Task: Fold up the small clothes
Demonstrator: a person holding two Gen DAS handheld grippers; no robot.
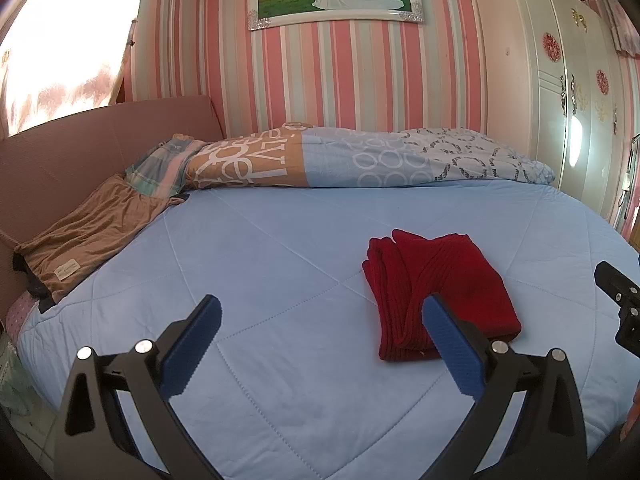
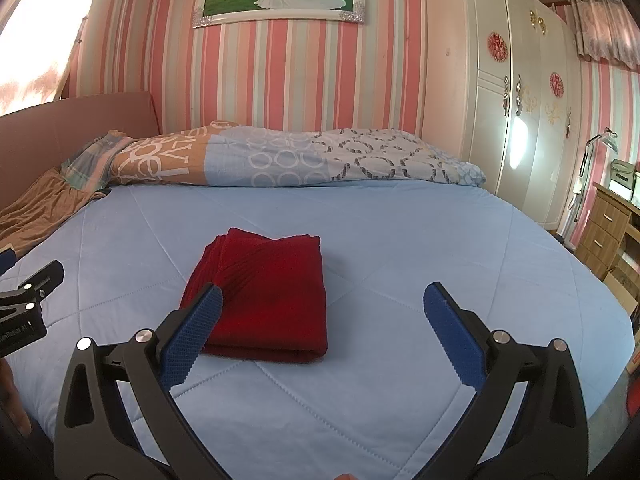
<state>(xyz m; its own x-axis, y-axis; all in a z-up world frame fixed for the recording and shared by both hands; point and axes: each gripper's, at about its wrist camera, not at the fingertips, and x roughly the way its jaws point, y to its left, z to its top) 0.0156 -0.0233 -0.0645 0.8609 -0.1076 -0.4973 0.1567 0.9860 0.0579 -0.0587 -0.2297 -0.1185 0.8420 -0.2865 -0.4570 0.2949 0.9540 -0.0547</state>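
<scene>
Left wrist view: left gripper [image 1: 320, 322] hovering with jaws spread wide, gripping nothing, over the blue quilt [image 1: 280, 248]. Lying right of centre, partly behind the right finger: a red knit garment [image 1: 440, 280], already folded into a thick rectangle. Sitting at far left: a brown garment [image 1: 88, 236], untouched.

Right wrist view: right gripper [image 2: 323, 308] also gaping wide, empty, with the red garment [image 2: 272, 296] just beyond its left finger. Looking done with this fold; judging best to press edges flat, keeping layers squared. No containers showing.
</scene>
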